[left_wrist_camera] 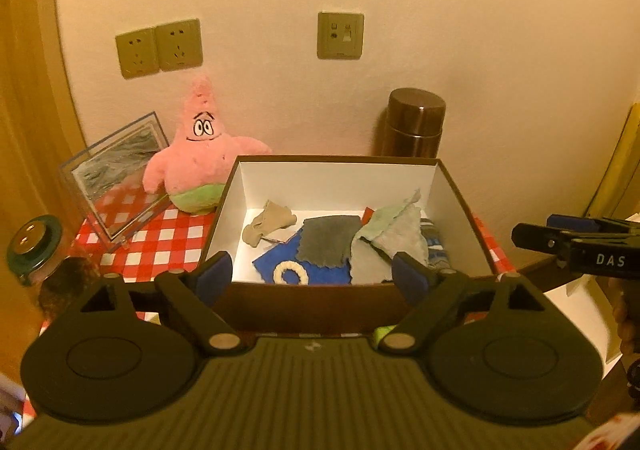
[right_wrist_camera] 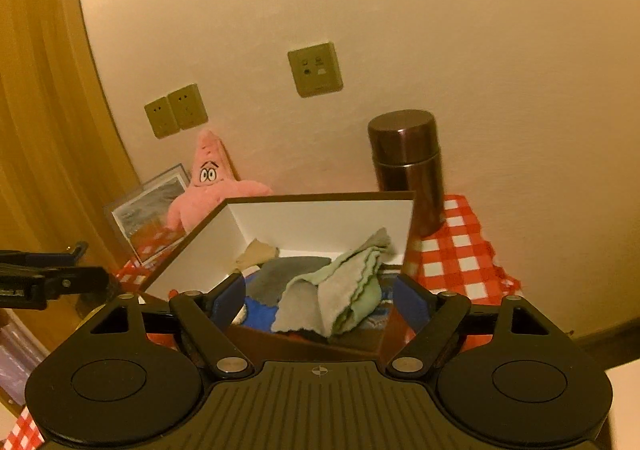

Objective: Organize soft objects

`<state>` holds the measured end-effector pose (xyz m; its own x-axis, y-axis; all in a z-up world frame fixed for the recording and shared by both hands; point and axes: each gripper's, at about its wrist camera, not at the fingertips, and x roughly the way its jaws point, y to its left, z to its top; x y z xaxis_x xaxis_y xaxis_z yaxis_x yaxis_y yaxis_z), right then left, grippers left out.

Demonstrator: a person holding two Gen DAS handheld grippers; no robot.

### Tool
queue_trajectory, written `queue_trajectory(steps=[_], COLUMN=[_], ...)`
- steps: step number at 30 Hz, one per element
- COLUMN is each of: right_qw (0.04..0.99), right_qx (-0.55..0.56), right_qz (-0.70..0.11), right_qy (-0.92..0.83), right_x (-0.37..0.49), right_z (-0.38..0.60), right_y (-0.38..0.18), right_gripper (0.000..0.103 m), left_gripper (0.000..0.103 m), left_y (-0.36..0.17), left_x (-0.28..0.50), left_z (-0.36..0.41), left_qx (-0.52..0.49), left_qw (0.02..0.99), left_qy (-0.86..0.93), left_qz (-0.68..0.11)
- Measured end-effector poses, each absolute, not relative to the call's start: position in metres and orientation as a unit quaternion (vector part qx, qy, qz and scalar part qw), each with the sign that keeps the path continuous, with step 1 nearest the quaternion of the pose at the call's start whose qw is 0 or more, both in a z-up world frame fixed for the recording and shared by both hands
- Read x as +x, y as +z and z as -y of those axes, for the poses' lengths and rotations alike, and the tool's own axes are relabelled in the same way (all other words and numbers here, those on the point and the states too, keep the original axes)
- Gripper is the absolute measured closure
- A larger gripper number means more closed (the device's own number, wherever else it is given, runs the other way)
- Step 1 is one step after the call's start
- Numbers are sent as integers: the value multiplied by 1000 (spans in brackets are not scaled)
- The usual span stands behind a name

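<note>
Left gripper and right gripper, jaws spread wide and holding nothing, hang before an open brown box on the checkered surface; beside the box, against the wall: pink star plush, clear frame, brown flask; inside lie crumpled cloths, namely tan, dark grey, blue, pale green-grey, overlapping loosely.

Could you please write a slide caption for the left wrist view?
Open left gripper above a brown box of cloths, pink starfish plush beside it.
</note>
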<state>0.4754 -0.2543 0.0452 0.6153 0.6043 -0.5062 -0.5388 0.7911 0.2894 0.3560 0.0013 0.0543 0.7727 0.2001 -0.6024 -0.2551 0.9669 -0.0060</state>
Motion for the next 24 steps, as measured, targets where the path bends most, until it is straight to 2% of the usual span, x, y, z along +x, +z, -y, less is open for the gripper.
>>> queue_trajectory(steps=[12, 24], right_qw=[910, 900], right_qx=[62, 82], right_qz=[-272, -294], right_qy=[306, 310], right_x=[410, 357], right_z=[287, 304], right_y=[57, 69], right_gripper=[20, 20], left_gripper=[14, 14], left_y=[67, 70], left_x=[289, 233], left_z=[32, 44], left_qx=[-41, -34], left_qw=[942, 941], left_qy=[156, 151], left_qz=[-296, -301])
